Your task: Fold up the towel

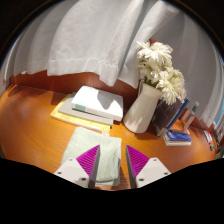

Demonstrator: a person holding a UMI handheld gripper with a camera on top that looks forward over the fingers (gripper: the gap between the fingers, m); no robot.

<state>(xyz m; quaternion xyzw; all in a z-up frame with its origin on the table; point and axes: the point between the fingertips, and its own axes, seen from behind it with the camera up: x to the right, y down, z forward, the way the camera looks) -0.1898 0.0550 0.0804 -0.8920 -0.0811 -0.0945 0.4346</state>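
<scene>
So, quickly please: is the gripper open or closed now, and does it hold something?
Gripper: open, holding nothing; its fingers hover above the folded pale green cloth towel on the wooden table.

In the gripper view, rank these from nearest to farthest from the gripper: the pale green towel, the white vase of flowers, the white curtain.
1. Pale green towel: flat on the wooden table, directly ahead of the open gripper, reaching between its fingers.
2. White vase of flowers: beyond the fingers, to the right, beside the books.
3. White curtain: farthest, hanging behind the table.

Pale green towel (93, 150), seemingly white vase (143, 108)
</scene>
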